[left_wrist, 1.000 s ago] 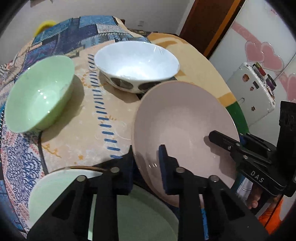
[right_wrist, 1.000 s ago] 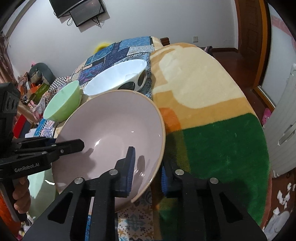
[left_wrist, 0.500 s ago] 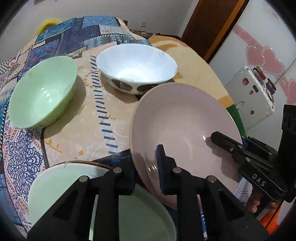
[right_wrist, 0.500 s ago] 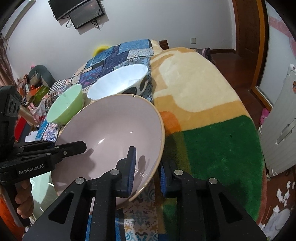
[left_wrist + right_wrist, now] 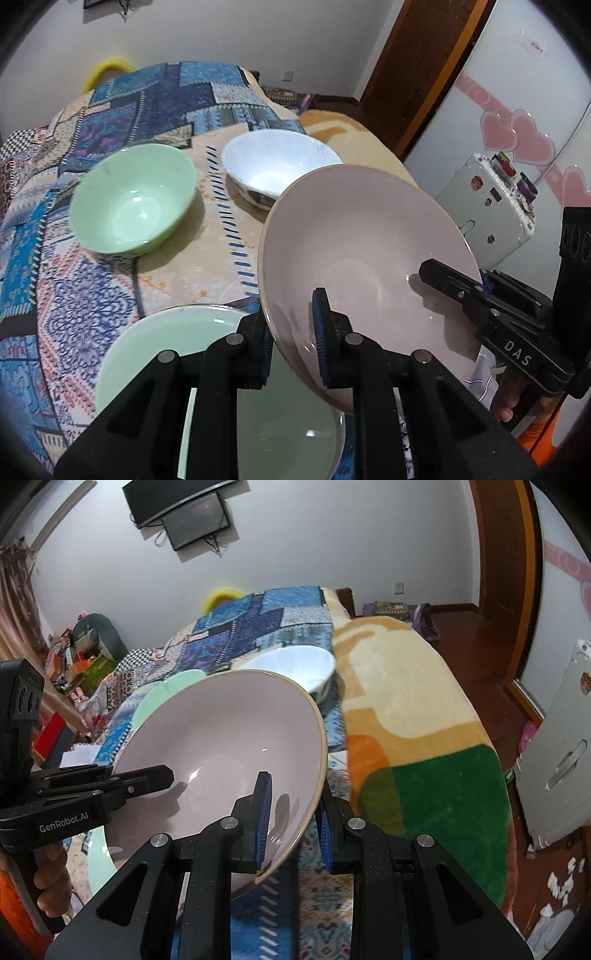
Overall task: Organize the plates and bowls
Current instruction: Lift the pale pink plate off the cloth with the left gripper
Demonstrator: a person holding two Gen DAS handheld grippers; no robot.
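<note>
Both grippers hold one large pale pink plate [image 5: 365,258], lifted and tilted above the bed. My left gripper [image 5: 293,343] is shut on its near left rim. My right gripper [image 5: 293,818] is shut on the opposite rim of the pink plate [image 5: 221,760]. A pale green plate [image 5: 207,354] lies flat just below the pink one. A green bowl [image 5: 135,203] and a white bowl [image 5: 279,171] stand farther back on the patterned cloth. In the right wrist view the white bowl [image 5: 295,664] and green bowl [image 5: 162,698] show behind the pink plate.
The dishes rest on a bed covered by a blue patterned cloth [image 5: 74,295] and a cream, orange and green blanket [image 5: 424,738]. A white radiator-like unit [image 5: 491,206] stands to the right. A wooden door [image 5: 502,554] and floor clutter lie beyond.
Both grippers have raised the pink plate and tilted it more steeply, drawing it back from the white bowl. More of the green plate underneath shows. The bowls have not moved.
</note>
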